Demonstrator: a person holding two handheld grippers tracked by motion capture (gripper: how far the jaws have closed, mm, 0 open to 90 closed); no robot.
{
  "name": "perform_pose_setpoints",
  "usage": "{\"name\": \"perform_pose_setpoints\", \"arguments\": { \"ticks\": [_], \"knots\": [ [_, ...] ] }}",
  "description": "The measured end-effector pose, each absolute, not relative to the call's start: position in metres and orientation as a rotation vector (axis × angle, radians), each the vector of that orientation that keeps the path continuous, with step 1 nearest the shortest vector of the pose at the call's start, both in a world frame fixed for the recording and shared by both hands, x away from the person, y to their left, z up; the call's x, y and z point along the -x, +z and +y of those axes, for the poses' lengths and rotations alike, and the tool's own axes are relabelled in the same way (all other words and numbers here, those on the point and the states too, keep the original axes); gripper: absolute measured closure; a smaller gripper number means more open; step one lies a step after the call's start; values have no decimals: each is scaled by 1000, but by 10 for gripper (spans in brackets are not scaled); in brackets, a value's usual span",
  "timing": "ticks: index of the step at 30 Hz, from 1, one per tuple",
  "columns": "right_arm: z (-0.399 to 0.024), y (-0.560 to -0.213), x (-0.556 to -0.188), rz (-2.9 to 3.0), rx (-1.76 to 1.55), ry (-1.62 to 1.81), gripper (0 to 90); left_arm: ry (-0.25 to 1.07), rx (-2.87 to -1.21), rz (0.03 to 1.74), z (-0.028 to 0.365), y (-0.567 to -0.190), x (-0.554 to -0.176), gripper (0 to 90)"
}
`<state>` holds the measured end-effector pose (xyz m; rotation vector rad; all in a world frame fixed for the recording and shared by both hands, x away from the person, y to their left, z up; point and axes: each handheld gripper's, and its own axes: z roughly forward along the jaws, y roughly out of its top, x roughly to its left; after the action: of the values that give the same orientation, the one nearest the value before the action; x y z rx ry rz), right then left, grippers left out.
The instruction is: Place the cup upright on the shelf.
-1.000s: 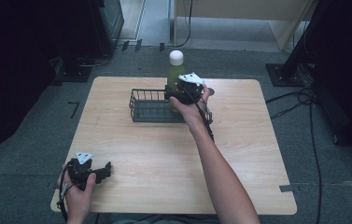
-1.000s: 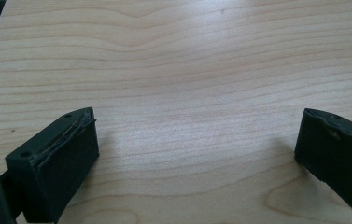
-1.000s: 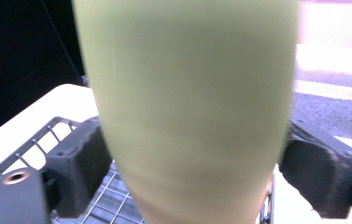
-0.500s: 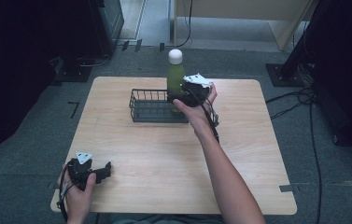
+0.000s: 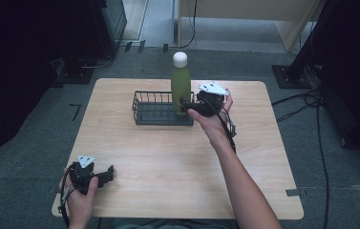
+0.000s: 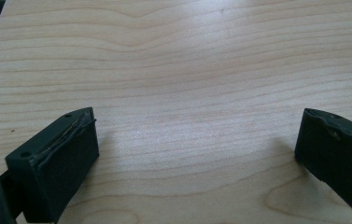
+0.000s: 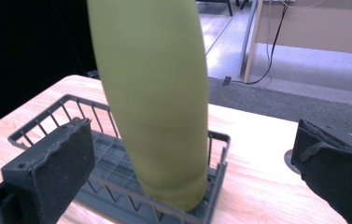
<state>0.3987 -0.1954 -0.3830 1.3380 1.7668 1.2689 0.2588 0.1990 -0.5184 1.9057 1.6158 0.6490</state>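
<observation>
My left tongs and right tongs are black, blocky tools, each topped by a grey three-cornered plate. Black cables trail from both along my bare forearms. Their thick black pads have rough, ragged edges and small screw holes.

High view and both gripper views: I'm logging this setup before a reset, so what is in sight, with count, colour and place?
bottle: 1, olive green with a white cap, upright in the right end of the basket
wire basket: 1, dark grey, far middle of the table
table: 1, light wood, centre of the floor
desk: 1, pale wood, beyond the table
floor cables: several, black, right of the table
left gripper: 1, black, jaws open, near left corner of the table
right gripper: 1, black, jaws open, just right of the bottle, not pressing it
forearms and hands: 2, entering from the bottom edge
</observation>
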Motion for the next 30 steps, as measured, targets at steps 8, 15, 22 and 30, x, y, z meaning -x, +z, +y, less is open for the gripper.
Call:
{"name": "perform_pose_setpoints", "arguments": {
  "ticks": [8,15,22,30],
  "knots": [
    [-214,-387,-380,1749,-1333,1260,0,649,-1905,1615,199,-518,-259,0],
    [-228,-392,-364,1744,-1328,1238,0,649,-1906,1616,199,-518,-259,0],
    [-242,-399,-350,1741,-1324,1205,0,649,-1905,1616,199,-518,-259,0],
    [-258,-409,-338,1732,-1345,1188,0,651,-1903,1616,199,-519,-259,0]
  ]
}}
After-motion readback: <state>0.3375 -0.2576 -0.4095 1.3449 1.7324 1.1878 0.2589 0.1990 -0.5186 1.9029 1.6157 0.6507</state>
